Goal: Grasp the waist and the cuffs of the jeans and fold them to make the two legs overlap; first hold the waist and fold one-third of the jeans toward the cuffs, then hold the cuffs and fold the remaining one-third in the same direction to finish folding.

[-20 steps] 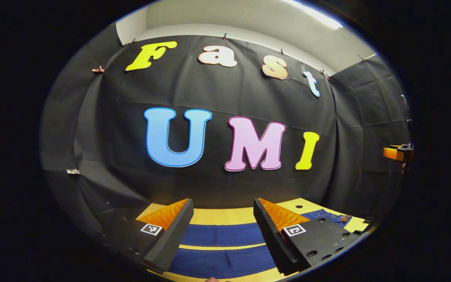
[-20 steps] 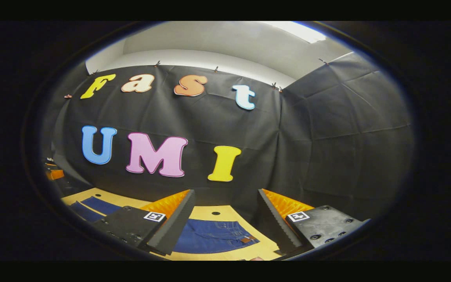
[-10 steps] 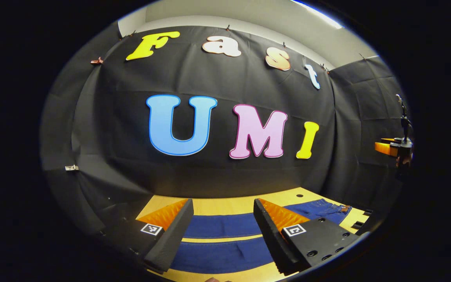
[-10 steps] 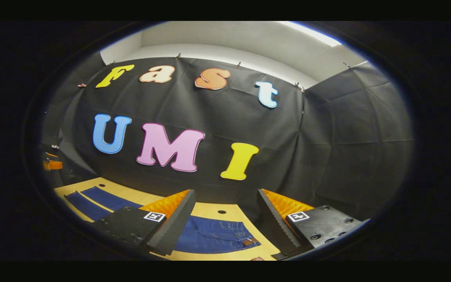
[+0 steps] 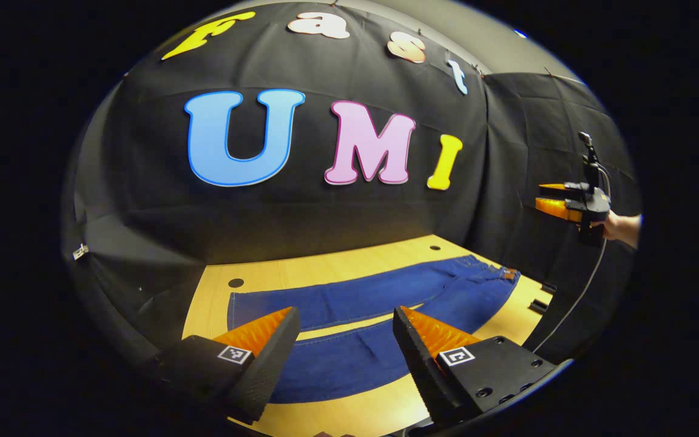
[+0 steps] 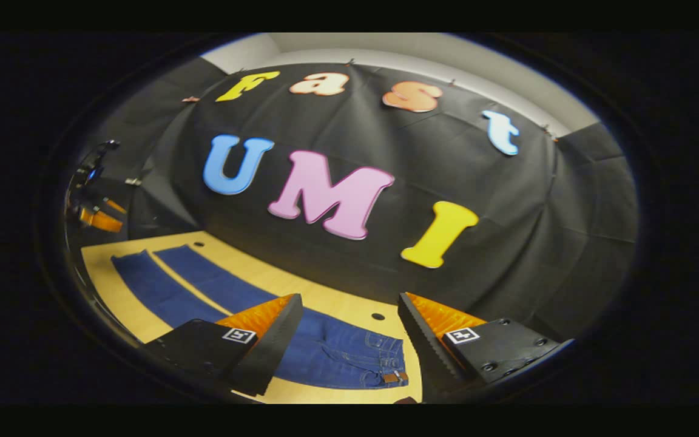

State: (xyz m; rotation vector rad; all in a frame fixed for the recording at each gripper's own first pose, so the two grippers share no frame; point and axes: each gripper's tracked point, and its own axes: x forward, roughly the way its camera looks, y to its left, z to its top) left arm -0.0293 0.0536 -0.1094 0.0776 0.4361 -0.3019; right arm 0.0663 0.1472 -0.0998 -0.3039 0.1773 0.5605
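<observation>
On the pale wooden table (image 5: 337,267), dark blue denim jeans (image 5: 361,297) lie flat with both legs spread apart, waist at the right. Above the legs, the left gripper (image 5: 344,318) hangs spread wide and empty; above the waist (image 6: 380,364), the right gripper (image 6: 349,303) likewise, its fingers hiding the near edge.

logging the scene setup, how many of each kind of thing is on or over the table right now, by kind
jeans: 1, spread flat, legs apart
wooden table: 1
grippers: 2, the left gripper over the legs and the right gripper over the waist, both with fingers apart
round holes in the tabletop: 2 in the left gripper view
total: 6
</observation>
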